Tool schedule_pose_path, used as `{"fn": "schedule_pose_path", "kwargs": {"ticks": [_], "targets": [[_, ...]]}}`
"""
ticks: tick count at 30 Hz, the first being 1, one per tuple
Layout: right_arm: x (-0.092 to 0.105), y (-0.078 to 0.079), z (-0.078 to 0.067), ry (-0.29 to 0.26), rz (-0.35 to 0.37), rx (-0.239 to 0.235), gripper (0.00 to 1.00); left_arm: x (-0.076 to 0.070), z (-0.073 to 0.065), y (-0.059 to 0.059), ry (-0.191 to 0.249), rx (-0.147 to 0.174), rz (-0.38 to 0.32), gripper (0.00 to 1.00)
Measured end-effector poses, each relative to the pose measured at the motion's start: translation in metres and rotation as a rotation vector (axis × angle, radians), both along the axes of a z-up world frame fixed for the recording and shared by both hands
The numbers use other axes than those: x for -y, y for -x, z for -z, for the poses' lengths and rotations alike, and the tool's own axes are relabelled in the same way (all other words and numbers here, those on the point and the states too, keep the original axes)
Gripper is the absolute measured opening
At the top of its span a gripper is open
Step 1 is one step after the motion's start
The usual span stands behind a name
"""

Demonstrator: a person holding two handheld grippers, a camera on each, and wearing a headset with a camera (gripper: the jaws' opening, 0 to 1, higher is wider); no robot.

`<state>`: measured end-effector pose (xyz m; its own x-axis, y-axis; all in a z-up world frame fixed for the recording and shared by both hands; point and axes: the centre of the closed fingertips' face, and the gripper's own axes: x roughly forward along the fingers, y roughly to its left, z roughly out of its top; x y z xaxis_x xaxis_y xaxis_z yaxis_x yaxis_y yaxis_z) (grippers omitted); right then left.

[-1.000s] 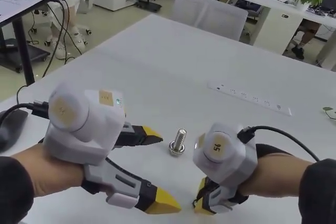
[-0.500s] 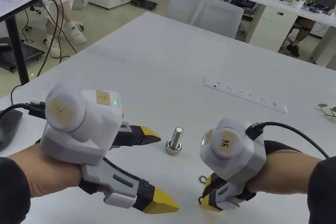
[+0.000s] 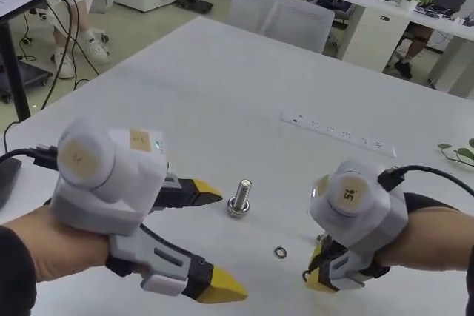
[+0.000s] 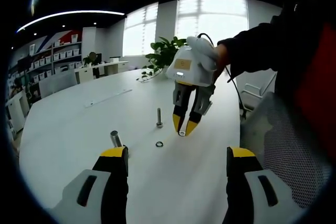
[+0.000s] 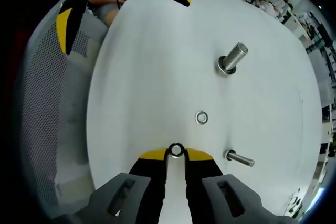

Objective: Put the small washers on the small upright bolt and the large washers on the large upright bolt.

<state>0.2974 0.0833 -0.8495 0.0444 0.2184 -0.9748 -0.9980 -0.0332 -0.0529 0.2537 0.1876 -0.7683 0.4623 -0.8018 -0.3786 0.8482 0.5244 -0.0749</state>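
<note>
The large bolt [image 3: 240, 196] stands upright on the white table between my grippers, thread up and a broad base below. My left gripper [image 3: 215, 240] is open beside it, nothing between its yellow tips. In the right gripper view my right gripper [image 5: 176, 154] is shut on a metal washer [image 5: 171, 148] at its tips. A second washer [image 3: 280, 251] lies flat on the table, between the large bolt [image 5: 231, 59] and the thin small bolt [image 5: 239, 158]. The left gripper view shows the right gripper [image 4: 185, 128] hovering near the small bolt [image 4: 159, 118] and the loose washer [image 4: 159, 144].
A white power strip [image 3: 337, 132] lies further back on the table [image 3: 222, 79]. A mesh chair [image 3: 278, 20] stands at the far edge, with desks, plants and people beyond. A black cable [image 3: 22, 155] runs from the left gripper.
My right gripper has moved to the right and slightly away from the large bolt, uncovering the loose washer on the table. The left gripper has stayed in place.
</note>
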Motion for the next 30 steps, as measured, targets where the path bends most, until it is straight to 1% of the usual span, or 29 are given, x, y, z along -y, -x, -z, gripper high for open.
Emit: {"fn": "schedule_pose_path", "kwargs": {"ticks": [9,17,22,30], "targets": [[0.013,-0.008,-0.011,-0.004,0.034,0.018,0.13,0.001,-0.001,0.0,-0.001,0.001,0.003,0.76],[0.02,-0.012,-0.019,-0.009,0.052,0.028,0.13,0.002,-0.002,0.001,-0.004,0.003,0.003,0.76],[0.023,-0.016,-0.03,-0.016,0.06,0.043,0.13,0.002,-0.003,0.002,-0.003,0.005,0.003,0.76],[0.026,-0.028,-0.048,-0.028,0.073,0.081,0.13,0.001,-0.002,0.002,-0.001,0.006,0.002,0.76]]}}
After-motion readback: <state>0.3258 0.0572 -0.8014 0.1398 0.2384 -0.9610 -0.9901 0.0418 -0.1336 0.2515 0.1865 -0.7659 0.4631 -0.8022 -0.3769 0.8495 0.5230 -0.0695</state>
